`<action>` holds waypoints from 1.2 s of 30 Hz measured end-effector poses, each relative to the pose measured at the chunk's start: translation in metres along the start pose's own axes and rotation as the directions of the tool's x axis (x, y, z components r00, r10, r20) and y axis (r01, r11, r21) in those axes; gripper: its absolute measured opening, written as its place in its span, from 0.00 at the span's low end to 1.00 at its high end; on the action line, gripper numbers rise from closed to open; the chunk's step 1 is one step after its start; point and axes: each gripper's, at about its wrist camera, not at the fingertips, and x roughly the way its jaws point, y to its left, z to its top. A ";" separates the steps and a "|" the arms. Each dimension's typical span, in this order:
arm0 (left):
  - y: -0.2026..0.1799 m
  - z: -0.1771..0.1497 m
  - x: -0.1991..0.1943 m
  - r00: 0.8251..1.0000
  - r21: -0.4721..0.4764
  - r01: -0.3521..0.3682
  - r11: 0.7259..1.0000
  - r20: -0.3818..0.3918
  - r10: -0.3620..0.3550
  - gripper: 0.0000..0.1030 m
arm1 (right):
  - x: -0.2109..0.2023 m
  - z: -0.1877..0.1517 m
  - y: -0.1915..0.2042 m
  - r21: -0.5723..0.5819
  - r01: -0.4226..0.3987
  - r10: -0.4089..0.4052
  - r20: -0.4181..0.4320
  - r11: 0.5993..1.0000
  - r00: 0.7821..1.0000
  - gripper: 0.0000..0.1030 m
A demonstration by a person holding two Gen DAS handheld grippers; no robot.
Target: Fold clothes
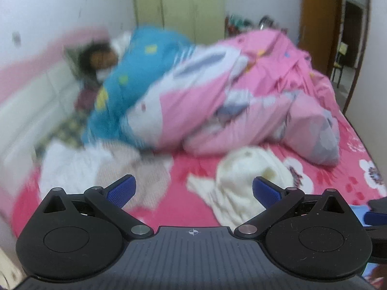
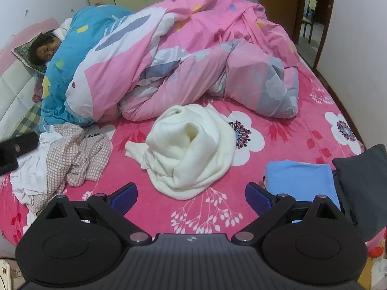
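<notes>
Both grippers, left (image 1: 192,189) and right (image 2: 191,197), hover with jaws spread and empty above a crumpled cream sweater (image 2: 191,145) mid-bed (image 2: 290,145), soft, light and floppy, probably best pinched at its near hem corners.

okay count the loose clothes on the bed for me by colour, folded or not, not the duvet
Cream: 1, crumpled
Pink check: 1, crumpled
White: 1, crumpled
Blue: 1, folded
Grey: 1, folded
Total: 5
</notes>
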 end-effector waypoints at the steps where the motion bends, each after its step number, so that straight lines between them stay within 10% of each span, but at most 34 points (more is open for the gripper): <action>1: 0.002 -0.003 0.002 1.000 -0.013 -0.004 1.000 -0.012 0.004 1.00 | 0.000 0.000 0.001 0.000 0.003 -0.003 -0.002 1.000 1.000 0.95; 36: 0.017 -0.015 0.025 0.992 -0.012 0.017 1.000 -0.123 -0.019 1.00 | 0.010 -0.003 0.020 -0.023 0.040 -0.041 -0.042 0.999 0.998 0.95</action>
